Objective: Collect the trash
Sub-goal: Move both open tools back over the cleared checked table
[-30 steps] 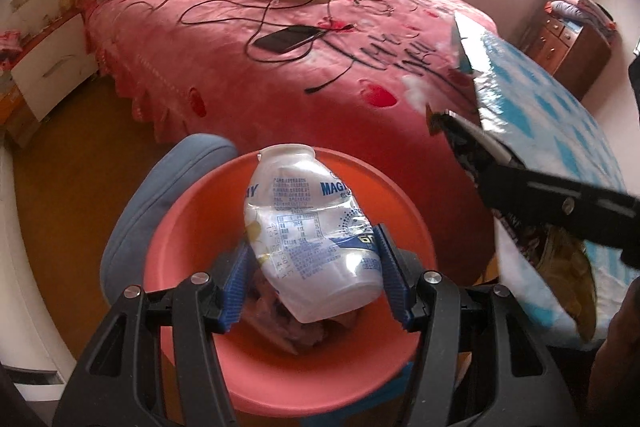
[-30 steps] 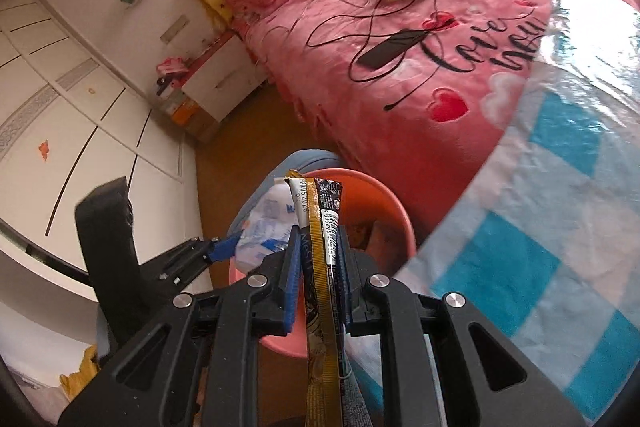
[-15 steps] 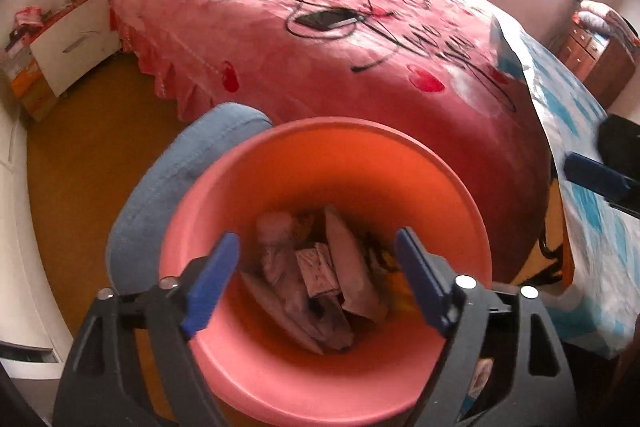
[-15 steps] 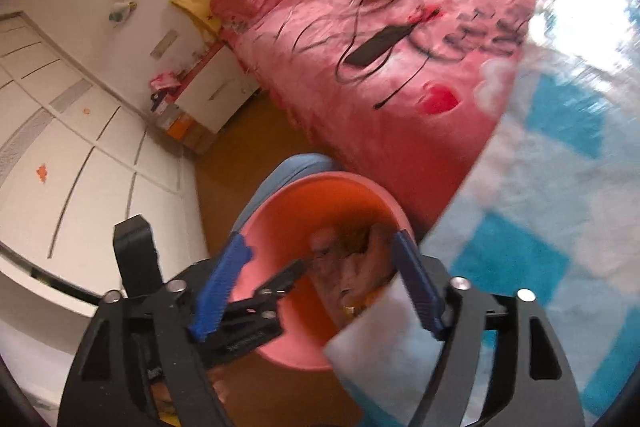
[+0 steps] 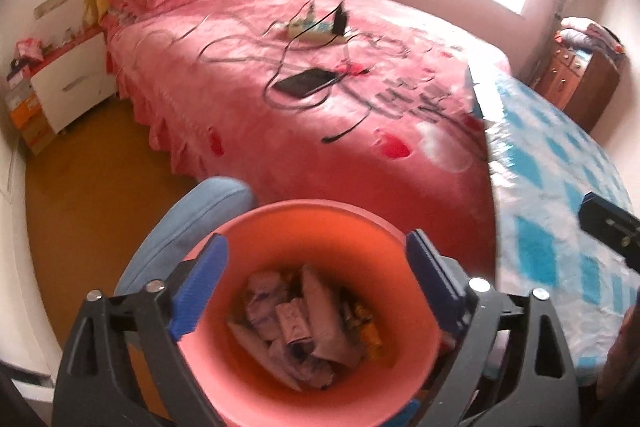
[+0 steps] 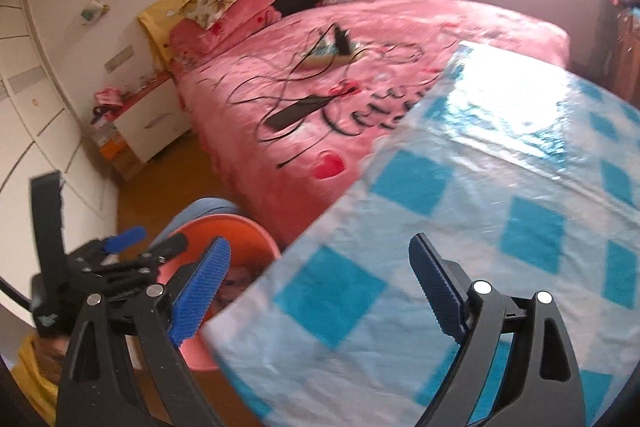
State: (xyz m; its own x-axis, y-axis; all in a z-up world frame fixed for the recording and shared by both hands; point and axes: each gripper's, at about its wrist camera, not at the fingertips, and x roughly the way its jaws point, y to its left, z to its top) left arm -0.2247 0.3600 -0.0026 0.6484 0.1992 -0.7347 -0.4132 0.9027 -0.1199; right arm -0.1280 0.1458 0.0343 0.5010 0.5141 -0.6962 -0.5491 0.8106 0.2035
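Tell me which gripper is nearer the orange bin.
Left. The left gripper hangs right over the orange bin, jaws opening, nothing between them. The right gripper is off beside it, over the blue-checked table, jaws also opening, empty.

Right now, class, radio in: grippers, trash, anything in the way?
Left gripper over bin, jaws opening, empty. Right gripper over checked table, jaws opening, empty. Trash in bin. Nothing in the way.

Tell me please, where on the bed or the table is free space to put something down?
The checked table looks bare right in front of the right gripper. On the bed, the near corner facing the white drawer cabinet is free. The bed's middle is crowded: power strip, phone and cables. The orange bin already holds wrappers.
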